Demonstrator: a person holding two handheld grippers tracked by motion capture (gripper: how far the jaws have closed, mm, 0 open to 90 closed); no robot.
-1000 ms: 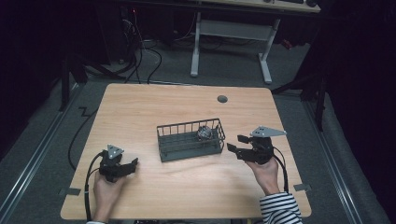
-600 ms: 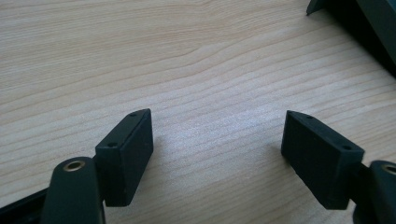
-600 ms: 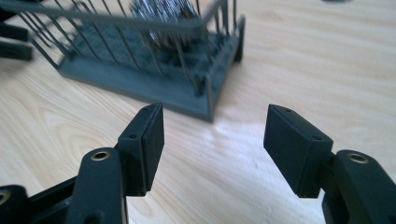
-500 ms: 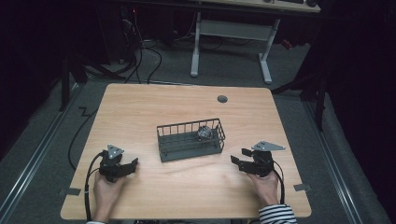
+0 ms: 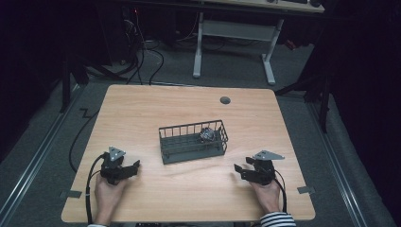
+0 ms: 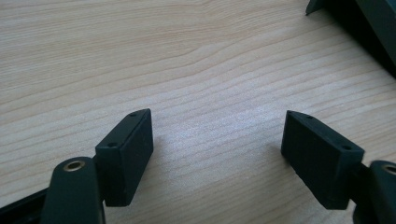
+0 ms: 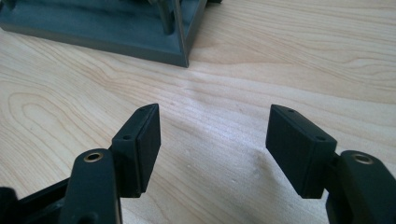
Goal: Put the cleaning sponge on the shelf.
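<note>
The tabletop (image 5: 142,113) is seen whole from the high view, a round grommet (image 5: 225,100) near its far edge. A dark wire basket (image 5: 191,142) is set at its middle, and a small crumpled grey object (image 5: 206,134) is lodged in the basket's right end. The basket's corner (image 7: 184,51) is caught low and close in the right gripper view, just ahead of the jaws; a dark edge (image 6: 369,28) is caught at the top right of the left gripper view. The left tongs (image 5: 135,166) are held well apart over bare wood. The right tongs (image 5: 239,170) have just been opening, nothing between them. No writing can be read.
</note>
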